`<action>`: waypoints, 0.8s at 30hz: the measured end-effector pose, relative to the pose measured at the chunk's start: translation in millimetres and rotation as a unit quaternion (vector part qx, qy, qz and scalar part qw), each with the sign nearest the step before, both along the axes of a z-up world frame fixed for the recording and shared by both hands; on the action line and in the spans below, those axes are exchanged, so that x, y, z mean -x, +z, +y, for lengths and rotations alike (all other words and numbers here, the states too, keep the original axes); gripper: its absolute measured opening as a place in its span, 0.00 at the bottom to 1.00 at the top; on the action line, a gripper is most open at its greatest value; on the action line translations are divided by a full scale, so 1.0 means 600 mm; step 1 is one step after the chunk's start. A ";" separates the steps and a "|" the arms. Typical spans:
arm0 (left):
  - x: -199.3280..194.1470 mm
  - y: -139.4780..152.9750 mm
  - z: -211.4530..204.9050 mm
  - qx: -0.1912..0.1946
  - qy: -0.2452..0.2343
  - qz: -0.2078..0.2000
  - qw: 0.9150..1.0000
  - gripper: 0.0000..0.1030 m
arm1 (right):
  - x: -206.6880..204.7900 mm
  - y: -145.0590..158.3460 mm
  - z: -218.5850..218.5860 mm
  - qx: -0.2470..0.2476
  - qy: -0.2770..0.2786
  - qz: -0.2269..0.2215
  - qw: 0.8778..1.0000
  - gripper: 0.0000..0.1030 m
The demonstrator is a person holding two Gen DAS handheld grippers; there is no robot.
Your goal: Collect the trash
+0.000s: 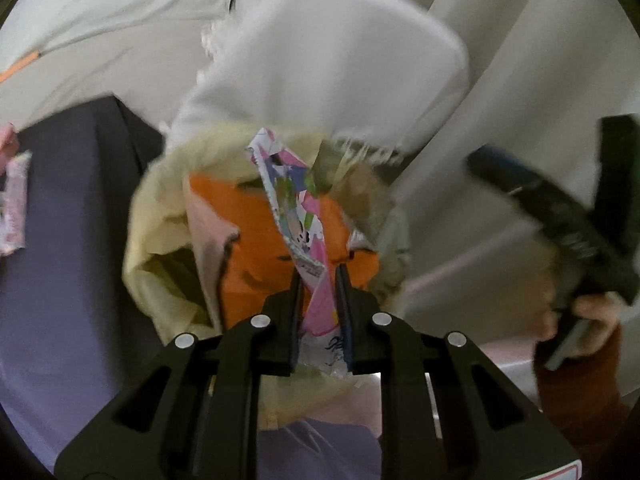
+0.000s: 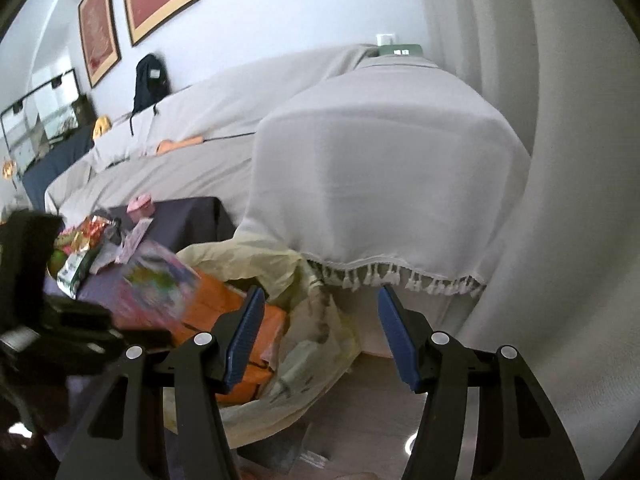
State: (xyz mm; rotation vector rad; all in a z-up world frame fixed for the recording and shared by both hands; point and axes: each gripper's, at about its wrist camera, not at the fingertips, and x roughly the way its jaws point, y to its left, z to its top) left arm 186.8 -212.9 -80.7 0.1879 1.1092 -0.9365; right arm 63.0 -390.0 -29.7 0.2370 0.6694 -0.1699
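Observation:
My left gripper (image 1: 320,276) is shut on a pink cartoon-printed wrapper (image 1: 298,216) and holds it over the open mouth of a pale yellow trash bag (image 1: 152,216). An orange package (image 1: 256,240) lies inside the bag. In the right wrist view the same wrapper (image 2: 160,288) is a blur above the orange package (image 2: 212,300), at the tip of the left gripper's black body. My right gripper (image 2: 320,296) is open with nothing between its blue pads (image 2: 244,328). It hangs over the bag (image 2: 248,256), beside the sofa's arm.
A low table under a dark purple cloth (image 2: 188,216) carries snack bags (image 2: 80,248), paper scraps and a pink round tin (image 2: 140,206). Another pink wrapper (image 1: 14,204) lies on it. A grey-covered sofa (image 2: 380,184) with a tasselled edge stands behind the bag; a curtain (image 2: 560,200) hangs at the right.

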 end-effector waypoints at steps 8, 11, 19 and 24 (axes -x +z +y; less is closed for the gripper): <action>-0.038 -0.067 -0.040 -0.043 0.011 0.001 0.999 0.15 | -0.028 -0.032 -0.015 -0.016 0.000 0.010 1.000 0.54; -0.047 -0.074 -0.039 -0.033 0.020 0.004 0.999 0.23 | -0.038 -0.041 -0.017 -0.016 -0.001 0.017 1.000 0.54; -0.019 -0.016 0.013 0.032 0.032 0.011 0.999 0.59 | -0.039 -0.041 -0.010 -0.010 -0.006 0.014 1.000 0.54; -0.001 0.045 0.071 0.031 0.075 -0.058 0.995 0.59 | -0.040 -0.026 0.008 -0.015 0.007 0.001 1.000 0.54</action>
